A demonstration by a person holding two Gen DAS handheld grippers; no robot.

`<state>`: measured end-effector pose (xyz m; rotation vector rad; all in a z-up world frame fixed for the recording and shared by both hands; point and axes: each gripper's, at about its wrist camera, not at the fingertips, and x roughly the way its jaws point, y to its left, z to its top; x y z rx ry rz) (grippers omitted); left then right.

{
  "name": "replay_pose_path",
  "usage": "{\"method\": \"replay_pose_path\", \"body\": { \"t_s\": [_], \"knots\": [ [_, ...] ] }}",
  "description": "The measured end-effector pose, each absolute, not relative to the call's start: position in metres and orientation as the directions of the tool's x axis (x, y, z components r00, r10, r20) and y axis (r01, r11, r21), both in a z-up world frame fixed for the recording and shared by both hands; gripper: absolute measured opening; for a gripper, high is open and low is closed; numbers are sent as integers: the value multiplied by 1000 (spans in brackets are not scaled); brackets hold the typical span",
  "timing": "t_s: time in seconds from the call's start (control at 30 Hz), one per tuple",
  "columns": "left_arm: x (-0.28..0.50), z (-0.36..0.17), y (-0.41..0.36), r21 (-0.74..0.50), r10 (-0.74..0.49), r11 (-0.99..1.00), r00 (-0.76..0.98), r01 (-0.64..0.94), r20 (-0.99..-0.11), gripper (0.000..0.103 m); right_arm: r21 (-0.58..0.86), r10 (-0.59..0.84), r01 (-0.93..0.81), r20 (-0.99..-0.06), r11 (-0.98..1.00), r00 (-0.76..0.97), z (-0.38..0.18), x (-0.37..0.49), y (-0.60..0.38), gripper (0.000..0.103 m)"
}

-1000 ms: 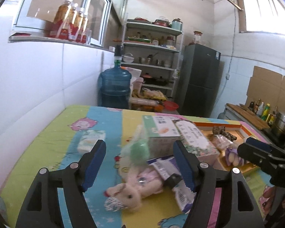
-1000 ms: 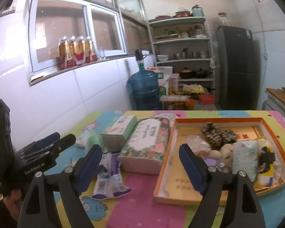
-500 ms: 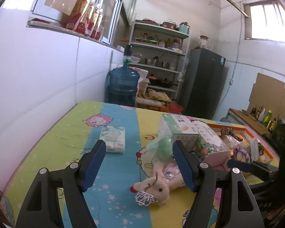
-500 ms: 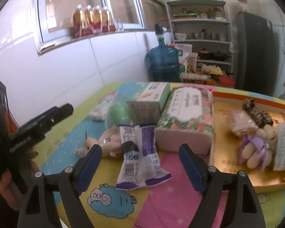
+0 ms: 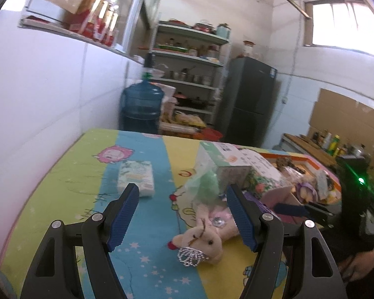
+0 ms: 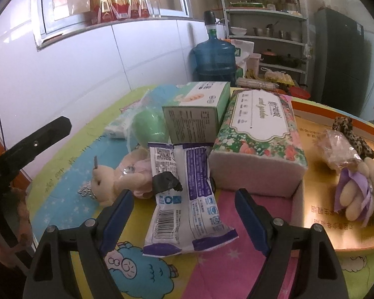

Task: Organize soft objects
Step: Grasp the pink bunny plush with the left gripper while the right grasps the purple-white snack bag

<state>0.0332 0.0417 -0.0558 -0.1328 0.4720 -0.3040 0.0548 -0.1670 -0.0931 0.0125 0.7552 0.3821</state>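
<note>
A pink plush rabbit (image 5: 207,236) with a silver tiara lies on the colourful tablecloth, also seen in the right wrist view (image 6: 119,177). My left gripper (image 5: 184,214) is open and empty just above and before it. A white and purple wipes packet (image 6: 184,201) lies in front of my right gripper (image 6: 182,214), which is open and empty. A floral tissue pack (image 6: 259,144), a green box (image 6: 197,112) and a bagged green ball (image 6: 149,124) sit behind it. A small tissue pack (image 5: 137,177) lies at the left.
An orange-rimmed tray (image 6: 319,114) at the right holds a purple plush toy (image 6: 356,189), a leopard-print item (image 6: 351,134) and a clear bag. A blue water jug (image 5: 142,107), shelves and a dark fridge (image 5: 249,102) stand beyond the table. A white wall runs along the left.
Both grippers have drawn back and swung left. The rabbit now sits between my left fingers' line, and the wipes packet lies centred before my right gripper. Nothing was picked up.
</note>
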Motion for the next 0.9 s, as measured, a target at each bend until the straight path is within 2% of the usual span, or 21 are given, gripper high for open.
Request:
{"method": "replay_pose_path", "body": {
  "t_s": [0.17, 0.23, 0.3, 0.37, 0.6, 0.73, 0.9],
  "knots": [
    [36, -58, 35, -166, -375, 927, 814, 337, -443, 74, 136, 336, -339, -679, 931, 653, -93, 61, -161, 82],
    [36, -59, 30, -130, -384, 921, 805, 367, -453, 74, 122, 328, -344, -691, 931, 645, -94, 62, -157, 79],
    [37, -62, 24, -107, -394, 914, 789, 392, -471, 74, 115, 320, -343, -707, 932, 631, -97, 65, -154, 64],
    [38, -65, 21, -91, -394, 910, 778, 404, -489, 74, 110, 311, -339, -718, 934, 623, -100, 68, -152, 57],
    [44, -81, 9, -75, -450, 864, 697, 498, -558, 74, 110, 317, -343, -702, 933, 637, -98, 64, -154, 39],
    [48, -88, 0, -36, -445, 846, 668, 532, -597, 74, 119, 330, -345, -678, 931, 657, -90, 57, -158, 38],
    [63, -93, -4, -53, -425, 855, 637, 516, -644, 74, 130, 352, -356, -641, 925, 682, -77, 47, -163, 37]
  ]
}}
